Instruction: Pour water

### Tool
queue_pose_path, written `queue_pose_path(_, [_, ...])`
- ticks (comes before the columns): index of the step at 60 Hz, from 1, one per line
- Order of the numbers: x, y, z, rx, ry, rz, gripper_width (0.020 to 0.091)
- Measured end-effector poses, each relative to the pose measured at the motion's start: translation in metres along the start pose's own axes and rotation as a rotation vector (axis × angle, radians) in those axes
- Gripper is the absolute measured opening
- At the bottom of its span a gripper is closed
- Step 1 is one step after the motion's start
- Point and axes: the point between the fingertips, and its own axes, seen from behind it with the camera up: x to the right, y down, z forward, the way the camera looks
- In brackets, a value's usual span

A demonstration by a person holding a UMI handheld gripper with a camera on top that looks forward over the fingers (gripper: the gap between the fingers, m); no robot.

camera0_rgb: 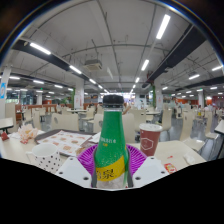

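- The gripper (111, 172) is clenched on the bottle (112, 140): both fingers, with their pink pads (88, 158), press against its sides low on the body.
- The bottle is green with a yellow label band, stands upright between the fingers, and wears a dark cap (113, 101) at the top.
- With the cap seemingly in place and the bottle vertical, no pouring has begun; the grasp is the only part that looks done.
- Whether the bottle rests on the table (185, 152) or is lifted clear of it I cannot tell, since its base is hidden by the fingers.
- Just beyond the bottle, a little to its right, stands a brownish cup (150, 137) on the table, the likely receiver. Its inside is not visible, so its fill level is unknown.
- Left to do, as I judge it: get the cap off if it is indeed sealed, carry the bottle over the cup, tilt it, and set it upright again.
- To the left lie some papers (72, 143) and small items on the table.
- Far back is a large hall with rows of tables and ceiling lights (162, 27).
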Motion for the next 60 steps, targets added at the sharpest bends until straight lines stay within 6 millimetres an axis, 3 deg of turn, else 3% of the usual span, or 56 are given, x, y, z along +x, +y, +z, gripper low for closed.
queue_pose_path(4, [0.002, 0.000, -0.002, 0.002, -0.003, -0.026, 0.0407])
queue_pose_path(6, [-0.010, 0.004, 0.009, 0.000, 0.001, -0.020, 0.0405])
queue_pose_path(8, [0.002, 0.001, -0.002, 0.008, 0.001, -0.024, 0.0406])
queue_pose_path(17, [0.008, -0.001, -0.003, 0.020, 0.015, -0.031, 0.0413])
queue_pose_path(22, [0.012, -0.001, -0.007, 0.022, 0.014, -0.024, 0.0457])
queue_pose_path(29, [0.015, 0.001, -0.013, -0.016, 0.011, -0.037, 0.0562])
queue_pose_path(30, [0.008, 0.002, -0.007, -0.028, 0.016, -0.043, 0.0608])
queue_pose_path(33, [0.014, 0.006, -0.012, -0.066, 0.041, -0.069, 0.0830])
queue_pose_path(34, [0.017, 0.007, -0.014, -0.076, 0.051, -0.079, 0.0869])
queue_pose_path(35, [0.019, 0.007, -0.017, -0.085, 0.060, -0.090, 0.0849])
queue_pose_path(37, [0.028, 0.005, -0.029, -0.089, 0.074, -0.106, 0.0824])
queue_pose_path(42, [0.022, 0.003, -0.051, -0.101, 0.114, -0.117, 0.0855])
queue_pose_path(51, [0.025, -0.008, -0.123, -0.133, 0.192, -0.099, 0.0853])
queue_pose_path(60, [-0.008, -0.013, -0.204, -0.130, 0.180, -0.008, 0.0838])
